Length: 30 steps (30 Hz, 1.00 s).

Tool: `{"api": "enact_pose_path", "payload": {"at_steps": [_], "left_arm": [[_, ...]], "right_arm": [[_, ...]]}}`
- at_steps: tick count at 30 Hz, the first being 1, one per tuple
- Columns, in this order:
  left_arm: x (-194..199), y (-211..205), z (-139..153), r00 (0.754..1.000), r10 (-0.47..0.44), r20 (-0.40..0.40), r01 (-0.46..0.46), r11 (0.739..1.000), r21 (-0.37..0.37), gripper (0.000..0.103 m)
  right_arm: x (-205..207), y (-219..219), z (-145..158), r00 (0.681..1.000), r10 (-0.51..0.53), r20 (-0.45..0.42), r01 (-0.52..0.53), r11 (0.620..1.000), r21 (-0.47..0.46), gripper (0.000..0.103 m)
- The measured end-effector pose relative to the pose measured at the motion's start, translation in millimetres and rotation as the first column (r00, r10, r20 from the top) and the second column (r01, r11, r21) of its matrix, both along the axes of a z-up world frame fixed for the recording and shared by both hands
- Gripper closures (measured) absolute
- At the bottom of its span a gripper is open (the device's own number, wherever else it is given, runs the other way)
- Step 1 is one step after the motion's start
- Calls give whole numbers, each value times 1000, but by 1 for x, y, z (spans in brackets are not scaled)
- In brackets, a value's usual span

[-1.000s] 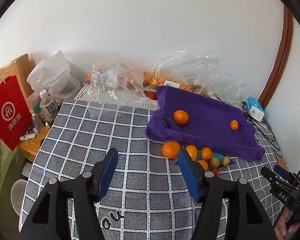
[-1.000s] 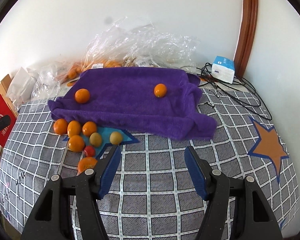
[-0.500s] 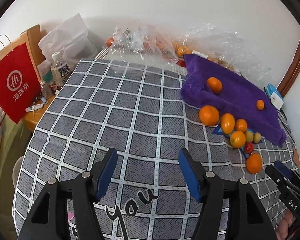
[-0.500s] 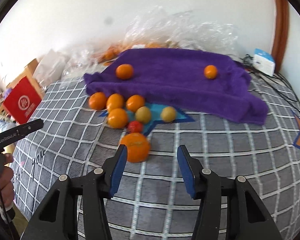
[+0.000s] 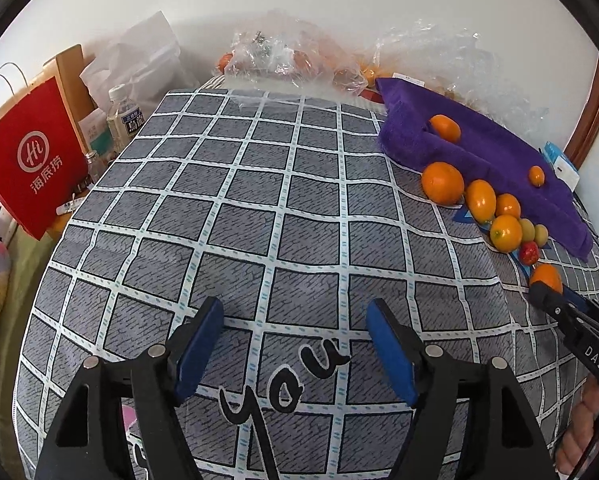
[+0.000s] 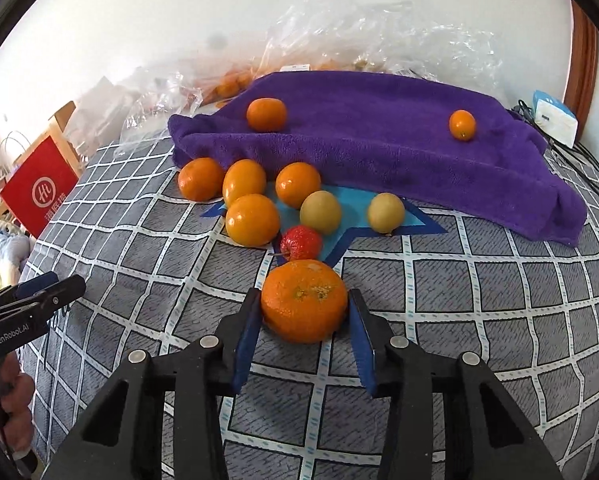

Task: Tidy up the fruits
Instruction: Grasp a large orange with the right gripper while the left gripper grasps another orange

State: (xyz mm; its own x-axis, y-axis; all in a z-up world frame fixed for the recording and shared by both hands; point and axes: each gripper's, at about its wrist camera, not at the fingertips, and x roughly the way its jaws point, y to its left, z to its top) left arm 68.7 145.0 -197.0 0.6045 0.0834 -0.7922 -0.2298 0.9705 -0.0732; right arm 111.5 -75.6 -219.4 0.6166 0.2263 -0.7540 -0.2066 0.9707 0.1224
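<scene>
A large mandarin [image 6: 304, 301] lies on the checked tablecloth between the blue pads of my right gripper [image 6: 305, 318], whose jaws stand around it and touch its sides; it also shows in the left wrist view [image 5: 546, 277]. Behind it lie a small red fruit [image 6: 301, 242], two yellow-green fruits [image 6: 320, 212] and several oranges [image 6: 252, 220]. A purple towel [image 6: 379, 148] carries one mandarin [image 6: 266, 114] and one small orange [image 6: 462, 125]. My left gripper [image 5: 295, 336] is open and empty over bare cloth, far left of the fruit.
Clear plastic bags [image 6: 339, 36] with more fruit lie along the wall behind the towel. A red paper bag [image 5: 27, 160] and a water bottle [image 5: 125, 118] stand off the table's left edge. A white-blue box [image 6: 551, 116] and cables lie at the far right.
My right gripper has moved forward and down to the large mandarin and its jaws have narrowed around it. My left gripper has drifted back and left, away from the fruit.
</scene>
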Motion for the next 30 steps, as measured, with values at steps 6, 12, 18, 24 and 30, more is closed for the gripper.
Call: {"api": "enact_pose_path", "payload": {"at_steps": [6, 12, 18, 24, 30], "left_arm": [[-5, -8, -5, 1000, 25, -2, -25, 999, 42, 15], [12, -11, 14, 1000, 18, 3, -17, 993, -116, 20], [62, -53, 24, 997, -75, 28, 76, 995, -57, 20], [100, -76, 16, 996, -76, 49, 77, 997, -15, 20], [126, -85, 4, 994, -95, 44, 95, 995, 15, 21]], "right_arm": [[-11, -33, 10, 998, -35, 53, 35, 999, -8, 61], [-5, -73, 14, 991, -102, 92, 111, 989, -95, 61], [17, -107, 6, 983, -180, 27, 180, 984, -13, 61], [22, -114, -3, 979, -200, 28, 200, 980, -14, 61], [21, -113, -4, 978, -206, 40, 208, 978, -32, 61]]}}
